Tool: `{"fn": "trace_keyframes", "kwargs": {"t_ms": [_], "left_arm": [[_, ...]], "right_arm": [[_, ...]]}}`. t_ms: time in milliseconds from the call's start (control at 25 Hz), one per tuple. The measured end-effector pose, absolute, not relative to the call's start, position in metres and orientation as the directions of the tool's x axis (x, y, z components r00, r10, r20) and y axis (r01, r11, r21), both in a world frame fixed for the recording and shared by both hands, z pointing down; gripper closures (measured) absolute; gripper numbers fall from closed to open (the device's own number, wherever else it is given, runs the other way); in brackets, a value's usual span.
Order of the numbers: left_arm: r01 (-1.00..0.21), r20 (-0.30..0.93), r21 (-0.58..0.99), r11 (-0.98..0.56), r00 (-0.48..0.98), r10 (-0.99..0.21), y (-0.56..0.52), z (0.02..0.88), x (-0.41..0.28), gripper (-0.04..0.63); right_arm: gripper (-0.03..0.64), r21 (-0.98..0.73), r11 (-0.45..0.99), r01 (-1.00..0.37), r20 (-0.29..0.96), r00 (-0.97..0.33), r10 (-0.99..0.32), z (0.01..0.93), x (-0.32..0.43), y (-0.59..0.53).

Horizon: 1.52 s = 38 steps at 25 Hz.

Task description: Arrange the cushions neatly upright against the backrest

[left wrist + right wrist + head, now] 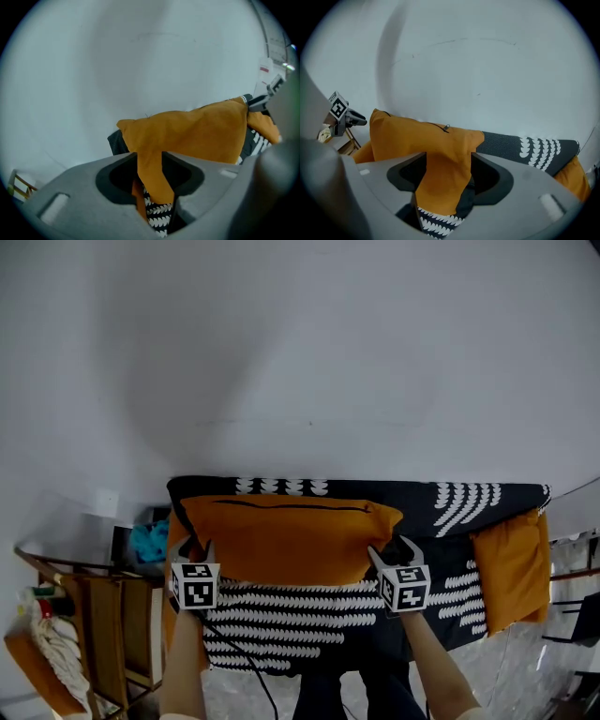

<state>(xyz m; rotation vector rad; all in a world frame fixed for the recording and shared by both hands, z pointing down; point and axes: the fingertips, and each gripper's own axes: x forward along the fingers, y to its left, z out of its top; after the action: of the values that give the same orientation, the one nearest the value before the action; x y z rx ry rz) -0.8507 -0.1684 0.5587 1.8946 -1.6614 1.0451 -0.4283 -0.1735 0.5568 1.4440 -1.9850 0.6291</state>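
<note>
While against patterned backrest [459,502], orange cushion [286,540].

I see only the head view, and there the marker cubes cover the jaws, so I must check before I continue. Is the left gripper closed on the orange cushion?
Observer: No. In the left gripper view, the left gripper has its jaws apart. A corner of the orange cushion hangs loosely between them.
Operator: And the right gripper?
Observer: The right gripper is open too. The cushion's other near corner lies between its jaws and does not look pinched.
Operator: I see a dark line along the cushion's top. Is it a zipper?
Observer: Yes. The right gripper view shows a small metal zip pull on that top edge.
</note>
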Motion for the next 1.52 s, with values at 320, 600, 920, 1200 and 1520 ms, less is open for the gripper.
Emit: {"fn": "trace_keyframes", "kwargs": {"t_ms": [320,600,920,1200,1520], "left_arm": [[-0.986,0.658,-0.055,-0.156,0.082,-0.749,-0.160,0.486,-0.822,0.416],[-0.987,0.439,0.028,-0.155,0.152,-0.885,-0.160,0.366,-0.779,0.417],[-0.981,0.201,0.098,-0.166,0.183,-0.962,-0.140,0.237,-0.736,0.423],[-0.989,0.089,0.046,-0.143,0.147,-0.985,-0.108,0.169,-0.710,0.525],[-0.996,0.038,0.003,-0.085,0.085,-0.996,-0.076,0.138,-0.691,0.592]], "right_arm": [[0.361,-0.022,0.284,-0.958,0.555,-0.248,-0.794,0.472,-0.439,-0.179],[0.513,0.013,0.310,-0.951,0.350,-0.286,-0.892,0.362,-0.456,-0.179],[0.607,0.016,0.357,-0.934,0.137,-0.352,-0.926,0.248,-0.467,-0.167],[0.607,0.025,0.398,-0.917,0.055,-0.396,-0.917,0.194,-0.471,-0.146],[0.607,0.007,0.426,-0.905,0.024,-0.426,-0.904,0.172,-0.475,-0.124]]}}
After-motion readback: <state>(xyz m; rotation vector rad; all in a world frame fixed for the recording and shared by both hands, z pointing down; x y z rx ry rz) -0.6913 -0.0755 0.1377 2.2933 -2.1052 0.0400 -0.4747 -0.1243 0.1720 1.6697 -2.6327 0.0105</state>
